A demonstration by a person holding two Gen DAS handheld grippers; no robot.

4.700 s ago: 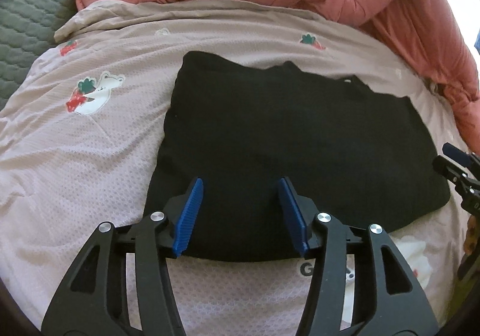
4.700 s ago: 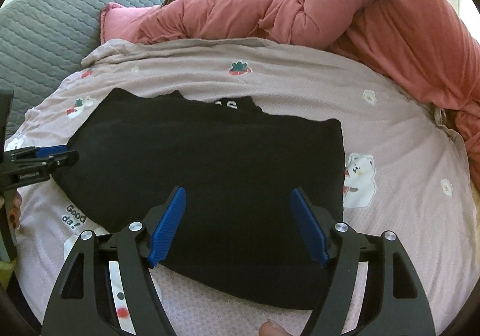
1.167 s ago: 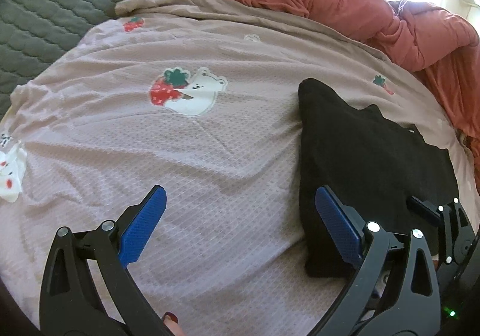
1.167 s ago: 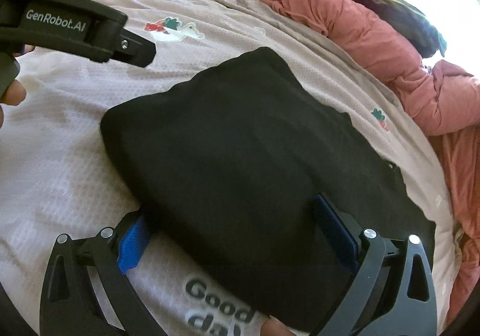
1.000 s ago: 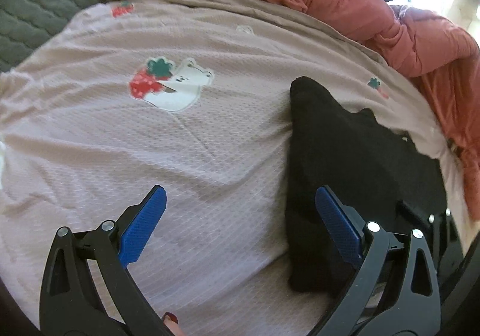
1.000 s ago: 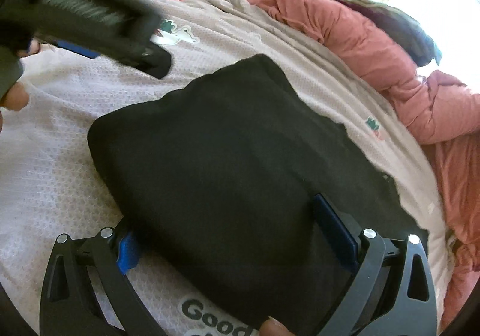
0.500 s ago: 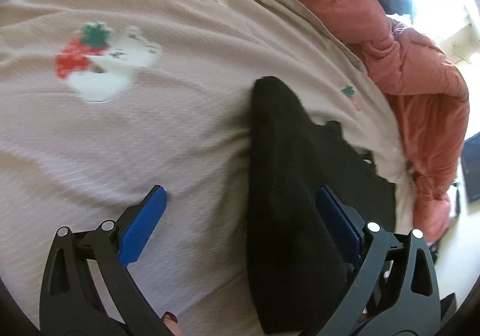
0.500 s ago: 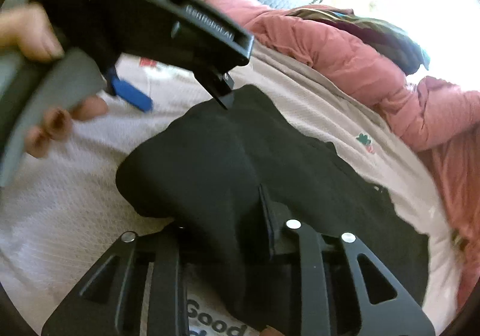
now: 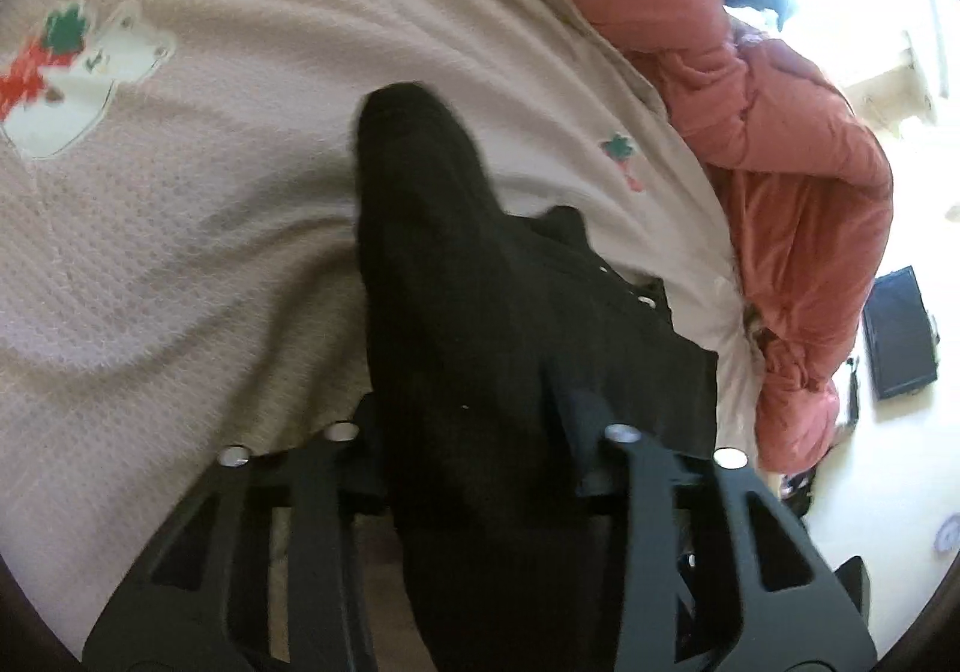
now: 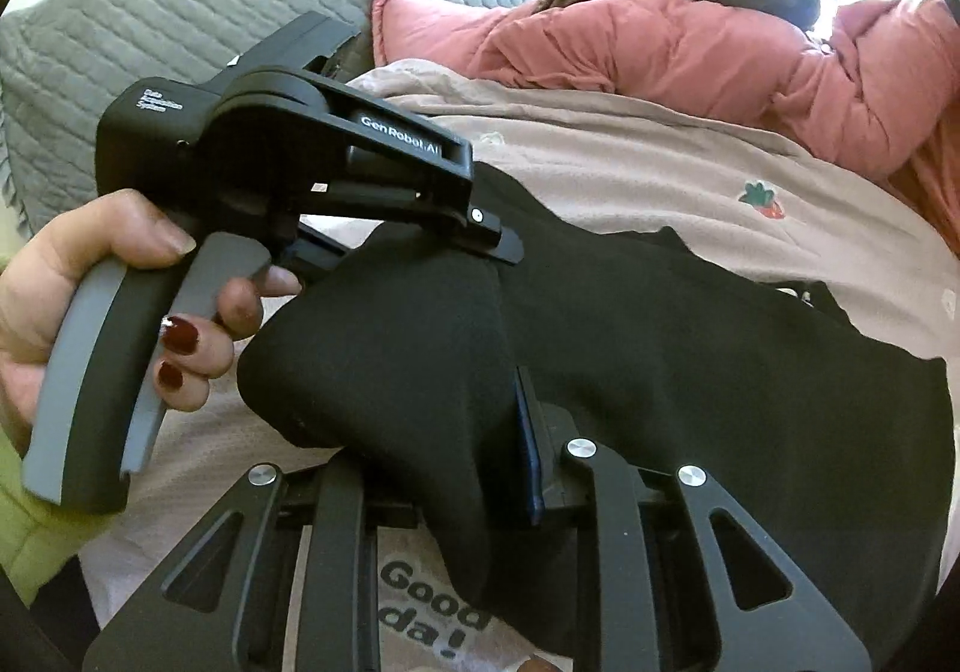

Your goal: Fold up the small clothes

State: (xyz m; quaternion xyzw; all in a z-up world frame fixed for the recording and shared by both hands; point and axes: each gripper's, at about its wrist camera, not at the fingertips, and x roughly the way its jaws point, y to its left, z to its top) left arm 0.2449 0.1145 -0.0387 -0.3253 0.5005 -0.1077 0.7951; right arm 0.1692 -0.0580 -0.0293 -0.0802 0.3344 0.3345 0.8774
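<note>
In the left wrist view, the left hand-held gripper is closing on a bunched fold of the black garment, which lies on the pink bedsheet. In the right wrist view, the right hand-held gripper clenches the garment's near edge, lifted off the bed, beside the person's left hand.

The bed is covered by a pale pink sheet printed with bears and strawberries. On it lie a black garment and a bunched salmon-pink quilt along the far edge.
</note>
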